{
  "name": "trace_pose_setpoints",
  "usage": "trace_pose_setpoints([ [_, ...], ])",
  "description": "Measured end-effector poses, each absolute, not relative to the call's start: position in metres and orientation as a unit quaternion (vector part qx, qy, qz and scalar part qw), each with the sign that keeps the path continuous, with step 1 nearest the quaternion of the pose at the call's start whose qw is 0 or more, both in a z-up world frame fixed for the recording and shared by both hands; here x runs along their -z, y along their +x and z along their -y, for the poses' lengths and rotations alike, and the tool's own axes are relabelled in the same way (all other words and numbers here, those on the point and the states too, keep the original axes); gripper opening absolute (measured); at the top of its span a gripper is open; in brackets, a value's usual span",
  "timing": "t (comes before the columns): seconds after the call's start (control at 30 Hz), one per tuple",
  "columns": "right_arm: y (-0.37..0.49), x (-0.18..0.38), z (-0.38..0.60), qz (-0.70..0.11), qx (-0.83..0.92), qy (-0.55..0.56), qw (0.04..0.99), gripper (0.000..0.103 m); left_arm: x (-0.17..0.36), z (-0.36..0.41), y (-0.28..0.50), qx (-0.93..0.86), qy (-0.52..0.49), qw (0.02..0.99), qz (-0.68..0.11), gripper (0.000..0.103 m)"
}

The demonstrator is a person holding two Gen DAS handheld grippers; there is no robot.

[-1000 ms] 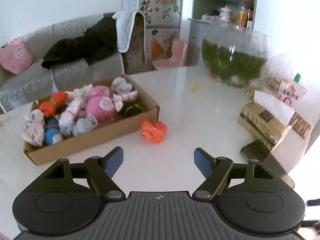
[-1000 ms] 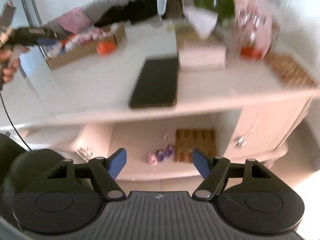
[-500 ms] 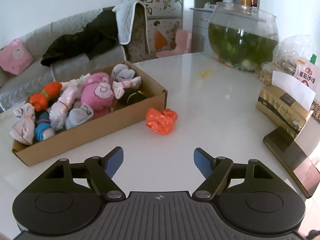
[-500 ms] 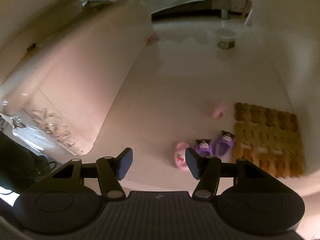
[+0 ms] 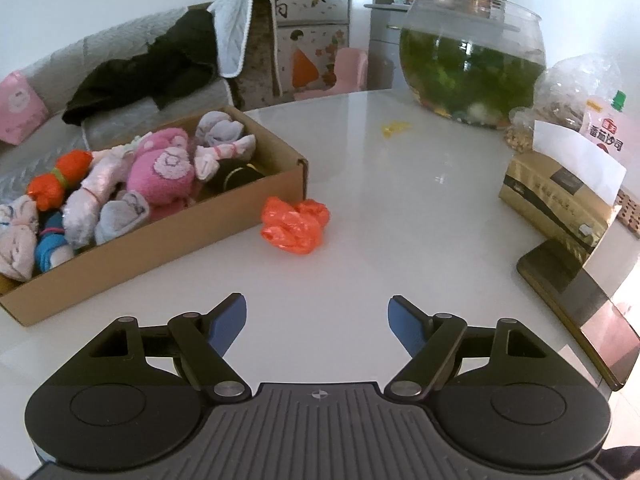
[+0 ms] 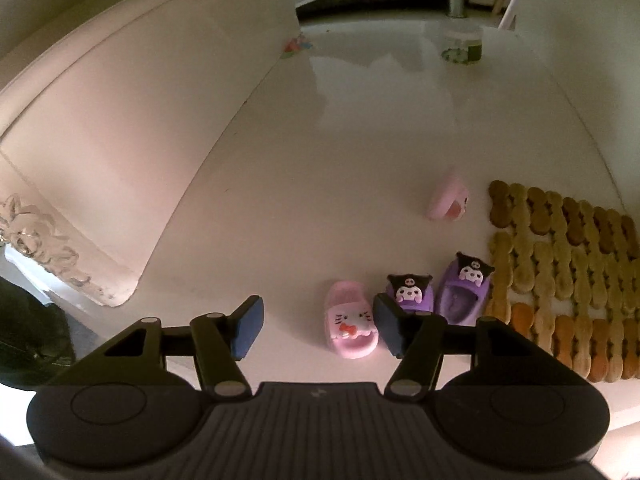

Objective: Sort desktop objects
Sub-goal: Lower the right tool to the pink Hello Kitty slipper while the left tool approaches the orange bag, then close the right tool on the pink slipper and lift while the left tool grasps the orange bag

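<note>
Ahead of your left tool, glossy white tabletop [image 5: 400,208], matt cardboard box [image 5: 224,224] of soft cloth bundles [image 5: 160,168], crinkly orange plastic bag [image 5: 294,224], glass bowl [image 5: 472,60].

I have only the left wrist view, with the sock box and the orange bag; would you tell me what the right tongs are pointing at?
Observer: The right tongs point down at a pink cat-face slipper on a pale surface.
Operator: Are they holding it?
Observer: No. The tongs are opening, and the slipper shows in the gap with neither pad pressing on it.
Operator: What lies beside it?
Observer: Two purple slippers lie to its right, next to a brown beaded mat.
</note>
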State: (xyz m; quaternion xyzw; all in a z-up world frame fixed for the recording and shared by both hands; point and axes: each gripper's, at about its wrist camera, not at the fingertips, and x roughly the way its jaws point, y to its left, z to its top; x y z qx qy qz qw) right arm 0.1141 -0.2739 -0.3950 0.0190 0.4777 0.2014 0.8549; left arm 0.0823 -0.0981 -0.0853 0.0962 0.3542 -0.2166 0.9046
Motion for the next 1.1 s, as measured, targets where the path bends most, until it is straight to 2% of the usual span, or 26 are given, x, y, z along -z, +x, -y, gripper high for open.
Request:
trace_pose_setpoints([
  [0.23, 0.119, 0.401, 0.280, -0.472, -0.199, -0.007, 0.859, 0.043, 0.089, 0.102, 0.082, 0.222, 0.094, 0.902, -0.358, 0.083],
  [0.5, 0.098, 0.409, 0.275, -0.479, -0.203, -0.037, 0.853, 0.041, 0.096, 0.101, 0.084, 0.218, 0.085, 0.900, -0.367, 0.083],
  [0.57, 0.099, 0.409, 0.274, -0.477, -0.192, -0.037, 0.857, 0.034, 0.097, 0.103, 0.084, 0.219, 0.088, 0.900, -0.366, 0.083],
  [0.6, 0.099, 0.410, 0.275, -0.477, -0.189, -0.031, 0.858, 0.026, 0.098, 0.103, 0.084, 0.219, 0.088, 0.900, -0.366, 0.083],
  [0.77, 0.073, 0.404, 0.282, -0.477, -0.186, -0.006, 0.859, 0.026, 0.097, 0.102, 0.083, 0.215, 0.087, 0.901, -0.367, 0.083],
  [1.1, -0.020, 0.315, 0.331, -0.438, -0.180, 0.077, 0.878, 0.026, 0.105, 0.115, 0.092, 0.216, 0.103, 0.899, -0.368, 0.085],
])
